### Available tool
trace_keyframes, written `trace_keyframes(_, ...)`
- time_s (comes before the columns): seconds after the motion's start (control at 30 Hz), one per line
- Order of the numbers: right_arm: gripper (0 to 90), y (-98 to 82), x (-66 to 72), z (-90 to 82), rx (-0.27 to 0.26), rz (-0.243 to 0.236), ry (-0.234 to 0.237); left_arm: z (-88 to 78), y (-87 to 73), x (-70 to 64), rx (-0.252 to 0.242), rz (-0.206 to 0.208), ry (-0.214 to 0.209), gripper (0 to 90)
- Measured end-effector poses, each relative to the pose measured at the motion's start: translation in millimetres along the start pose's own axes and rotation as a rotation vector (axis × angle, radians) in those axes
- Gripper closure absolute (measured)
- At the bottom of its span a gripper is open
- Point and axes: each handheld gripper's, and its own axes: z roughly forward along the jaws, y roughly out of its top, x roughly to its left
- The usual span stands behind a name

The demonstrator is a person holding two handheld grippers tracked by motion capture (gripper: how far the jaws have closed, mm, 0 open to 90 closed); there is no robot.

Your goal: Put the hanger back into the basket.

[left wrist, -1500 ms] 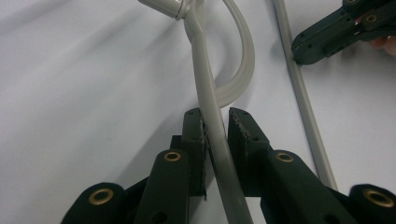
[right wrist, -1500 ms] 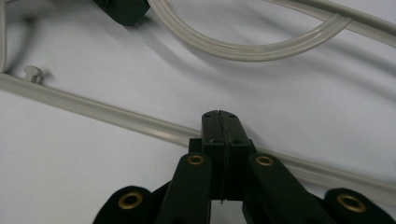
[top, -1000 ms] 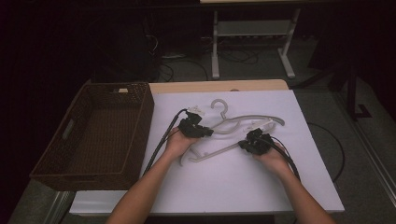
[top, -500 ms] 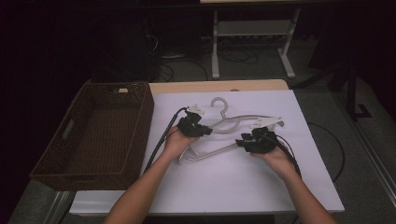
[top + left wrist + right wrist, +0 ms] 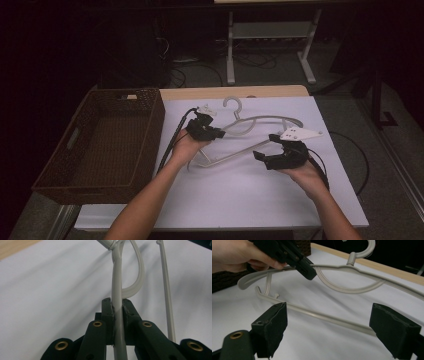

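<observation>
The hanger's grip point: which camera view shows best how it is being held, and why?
The left gripper view: its tool has both pads clamped on the hanger arm, close up. The right gripper view shows that clamp from farther off, its own jaws open. The high view shows the whole hanger, small.

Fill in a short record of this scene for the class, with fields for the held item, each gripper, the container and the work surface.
Held item: pale plastic clothes hanger, one end lifted
Left gripper: shut on the hanger's upper arm
Right gripper: jaws wide apart, just been opening, nothing between the pads; hanger's lower bar lies beyond them
Container: brown wicker basket, left of the hanger, looks empty
Work surface: white sheet on the table
</observation>
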Motion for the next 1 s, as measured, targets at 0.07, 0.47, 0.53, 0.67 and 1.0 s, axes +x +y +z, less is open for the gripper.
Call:
trace_keyframes(0.07,14.1,0.9,0.0,-8.2,-0.029,-0.003,-0.007,-6.2,4.7,-1.3,-0.003,-0.008,0.003,83.1)
trace_keyframes(0.47,14.1,-5.1,-3.4,-32.6,-0.116,0.037,-0.034,-46.0,25.7,-3.8,-0.013,-0.009,0.045,83.1)
trace_keyframes(0.53,14.1,-5.1,-4.1,-33.7,-0.12,0.038,-0.039,-55.1,29.3,-4.6,-0.016,-0.009,0.056,83.1)
trace_keyframes(0.67,14.1,-3.8,-5.6,-36.4,-0.146,0.041,-0.051,-70.7,33.2,-4.1,-0.018,-0.01,0.075,83.1)
trace_keyframes(1.0,14.1,-3.1,-6.4,-37.7,-0.157,0.04,-0.053,-110.5,33.9,3.6,-0.024,-0.02,0.117,83.1)
